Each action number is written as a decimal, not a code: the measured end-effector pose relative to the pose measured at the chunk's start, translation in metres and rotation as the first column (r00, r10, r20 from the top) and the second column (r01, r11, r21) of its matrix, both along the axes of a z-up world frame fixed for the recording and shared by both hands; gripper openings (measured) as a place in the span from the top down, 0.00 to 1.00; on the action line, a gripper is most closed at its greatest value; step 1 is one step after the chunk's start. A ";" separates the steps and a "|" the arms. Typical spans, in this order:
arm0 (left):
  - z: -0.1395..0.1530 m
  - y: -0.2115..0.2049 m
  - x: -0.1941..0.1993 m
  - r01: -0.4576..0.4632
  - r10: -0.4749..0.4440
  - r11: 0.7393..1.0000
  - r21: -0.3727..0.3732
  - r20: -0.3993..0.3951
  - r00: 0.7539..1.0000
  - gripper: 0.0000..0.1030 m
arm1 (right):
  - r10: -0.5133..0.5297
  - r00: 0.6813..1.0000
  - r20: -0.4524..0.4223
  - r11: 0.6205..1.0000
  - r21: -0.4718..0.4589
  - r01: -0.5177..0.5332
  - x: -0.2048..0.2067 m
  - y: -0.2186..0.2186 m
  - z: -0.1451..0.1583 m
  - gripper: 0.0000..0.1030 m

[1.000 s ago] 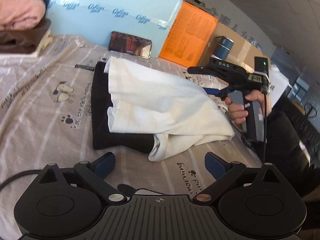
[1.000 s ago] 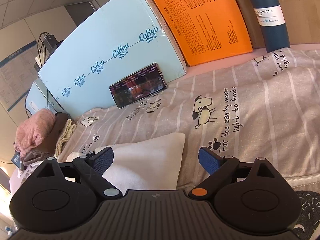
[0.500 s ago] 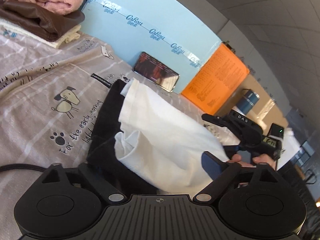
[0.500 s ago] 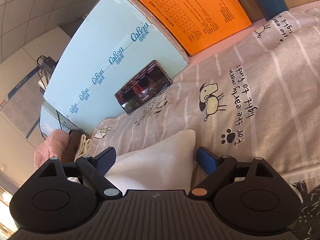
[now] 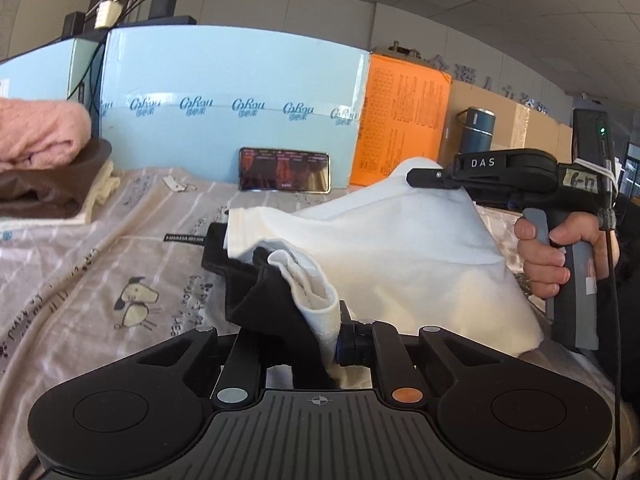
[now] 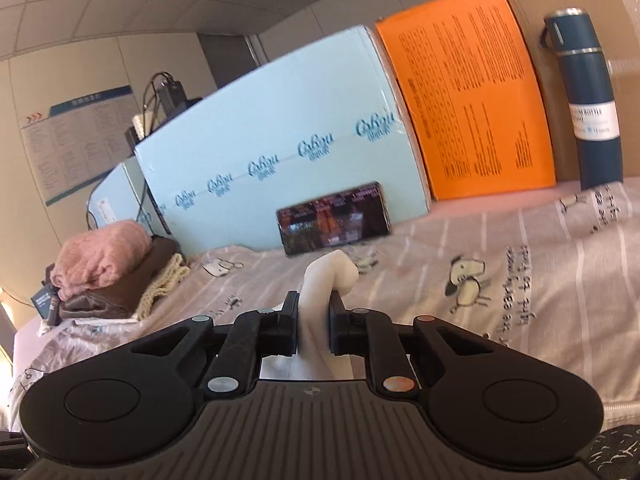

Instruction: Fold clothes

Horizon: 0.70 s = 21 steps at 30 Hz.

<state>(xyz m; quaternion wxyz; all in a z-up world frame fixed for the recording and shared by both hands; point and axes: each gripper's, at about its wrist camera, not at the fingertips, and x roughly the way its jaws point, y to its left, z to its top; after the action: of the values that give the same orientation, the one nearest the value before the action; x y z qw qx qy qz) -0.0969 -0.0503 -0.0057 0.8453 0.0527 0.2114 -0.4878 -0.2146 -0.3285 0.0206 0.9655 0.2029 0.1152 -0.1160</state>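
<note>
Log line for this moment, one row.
left gripper: closing on white garment | right gripper: closing on same | black garment: beneath

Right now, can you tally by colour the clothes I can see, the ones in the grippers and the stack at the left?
White: 1, white garment, pinched in both grippers
Black: 1, black garment, under the white one
Pink: 1, pink sweater, top of stack
Brown: 1, brown garment, below it
Cream: 1, cream knit, at the bottom
Total: 5
</note>
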 end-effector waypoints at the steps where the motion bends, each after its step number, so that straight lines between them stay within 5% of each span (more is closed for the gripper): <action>1: 0.003 -0.002 -0.001 0.005 -0.005 1.000 -0.002 0.023 1.000 0.87 | -0.002 1.000 0.025 1.000 -0.016 0.002 -0.004 0.003 0.008 0.89; 8: 0.029 -0.034 0.003 0.066 -0.057 0.997 -0.037 0.191 0.980 0.88 | -0.060 0.977 0.205 0.987 -0.132 0.089 -0.041 0.008 0.057 0.90; 13: 0.043 -0.102 0.001 0.171 -0.152 0.985 -0.039 0.294 0.944 0.87 | -0.184 0.952 0.245 0.954 -0.189 0.233 -0.065 -0.022 0.082 0.90; 21: 0.045 -0.225 -0.026 0.352 -0.323 0.936 -0.005 0.388 0.863 0.87 | -0.455 0.848 0.272 0.830 -0.215 0.514 -0.120 -0.093 0.081 0.90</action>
<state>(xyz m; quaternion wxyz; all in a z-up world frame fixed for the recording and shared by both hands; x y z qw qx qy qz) -0.1234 -0.2751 0.0396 0.7730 0.1506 0.0119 -0.6161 -0.3349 -0.4217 0.1021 0.9292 0.0982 -0.0600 -0.3511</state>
